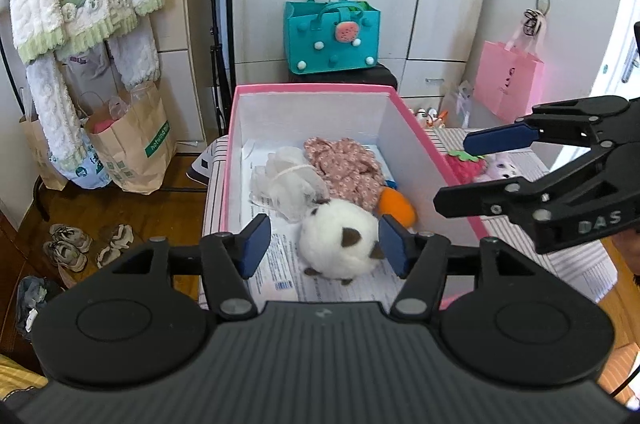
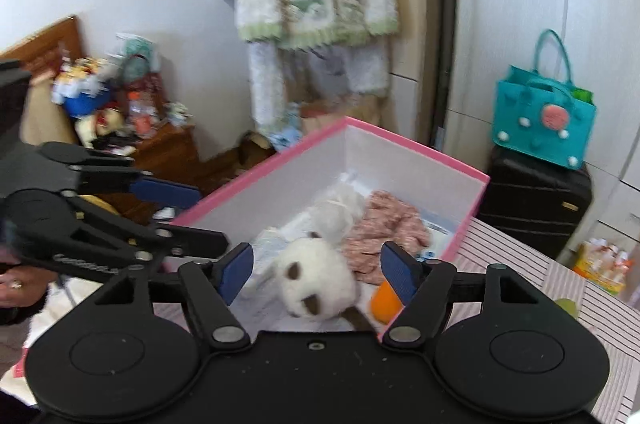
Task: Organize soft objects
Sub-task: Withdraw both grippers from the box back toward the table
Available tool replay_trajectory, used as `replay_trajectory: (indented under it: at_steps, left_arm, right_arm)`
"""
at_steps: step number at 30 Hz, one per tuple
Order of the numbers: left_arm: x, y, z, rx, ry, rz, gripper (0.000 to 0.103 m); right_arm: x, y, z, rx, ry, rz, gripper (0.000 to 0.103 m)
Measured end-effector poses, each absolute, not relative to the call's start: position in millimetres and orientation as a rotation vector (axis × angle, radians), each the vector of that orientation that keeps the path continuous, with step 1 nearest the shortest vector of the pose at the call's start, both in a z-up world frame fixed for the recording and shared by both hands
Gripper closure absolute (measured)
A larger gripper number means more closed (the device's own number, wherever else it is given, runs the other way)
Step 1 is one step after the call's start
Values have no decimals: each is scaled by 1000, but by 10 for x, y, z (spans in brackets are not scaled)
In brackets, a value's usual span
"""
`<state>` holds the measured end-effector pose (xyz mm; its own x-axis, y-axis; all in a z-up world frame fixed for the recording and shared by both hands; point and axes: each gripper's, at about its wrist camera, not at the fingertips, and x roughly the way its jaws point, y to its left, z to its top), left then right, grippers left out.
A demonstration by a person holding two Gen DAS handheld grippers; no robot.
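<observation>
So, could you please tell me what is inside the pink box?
Inside the pink box lie a white plush, a floral cloth, a sheer white bundle and printed paper lining. An orange item is partly covered by the cloth.

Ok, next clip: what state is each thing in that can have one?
pink box: open, no lid on it.
white plush: lying in the box, gripped by neither gripper.
floral cloth: crumpled in the box.
left gripper: open, empty.
right gripper: open, empty.
teal bag: upright.
</observation>
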<state>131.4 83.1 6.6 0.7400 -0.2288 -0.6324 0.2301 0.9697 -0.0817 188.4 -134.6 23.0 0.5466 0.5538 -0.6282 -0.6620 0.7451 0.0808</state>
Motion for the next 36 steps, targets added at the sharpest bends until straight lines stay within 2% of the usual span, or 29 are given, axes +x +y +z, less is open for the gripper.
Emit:
replay_trajectory:
  at_steps: [10,21,36]
  left_arm:
    - [988,779,319,23,704,-272,35]
    - [630,597,487,-30,767,-416,32]
    - [323,151,282,-6,814,-522,29]
  right_arm:
    - [1397,-1564,496,-220,633,705,26]
    - [836,-1832,678,-258,589,694,21]
    - [154,-2396,368,-289,580,591,15]
